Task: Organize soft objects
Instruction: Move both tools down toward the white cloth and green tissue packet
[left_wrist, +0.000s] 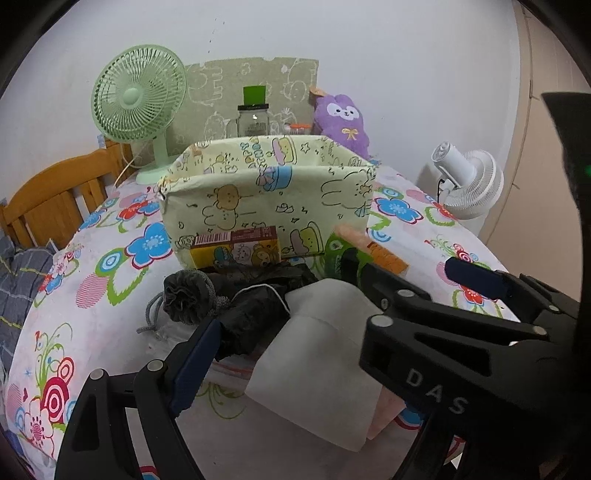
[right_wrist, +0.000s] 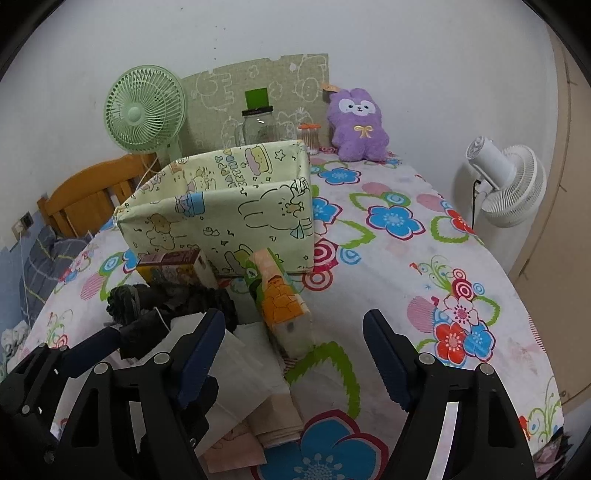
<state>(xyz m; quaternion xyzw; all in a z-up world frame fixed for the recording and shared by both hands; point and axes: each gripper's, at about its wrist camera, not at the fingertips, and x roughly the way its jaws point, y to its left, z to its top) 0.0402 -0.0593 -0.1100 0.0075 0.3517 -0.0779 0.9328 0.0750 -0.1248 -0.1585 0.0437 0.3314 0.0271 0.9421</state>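
Observation:
A pale yellow fabric storage box (left_wrist: 266, 206) (right_wrist: 229, 218) with cartoon prints stands open on the flowered table. In front of it lie a black crumpled cloth (left_wrist: 255, 306) (right_wrist: 144, 328), a grey drawstring pouch (left_wrist: 188, 299), a white folded cloth (left_wrist: 325, 354) (right_wrist: 240, 369), a yellow tissue box (left_wrist: 236, 251) (right_wrist: 173, 267) and an orange-green tissue pack (left_wrist: 373, 251) (right_wrist: 282, 306). My left gripper (left_wrist: 332, 325) is open, its fingers either side of the black and white cloths. My right gripper (right_wrist: 295, 362) is open and empty just right of the pile; it also shows in the left wrist view (left_wrist: 424, 280).
A green desk fan (left_wrist: 140, 107) (right_wrist: 147, 107), a glass jar (left_wrist: 253, 120) (right_wrist: 258, 123) and a purple plush (left_wrist: 341, 122) (right_wrist: 358, 125) stand at the back by the wall. A white fan (left_wrist: 465, 177) (right_wrist: 506, 181) is off the right edge. A wooden headboard (left_wrist: 55, 195) is at left.

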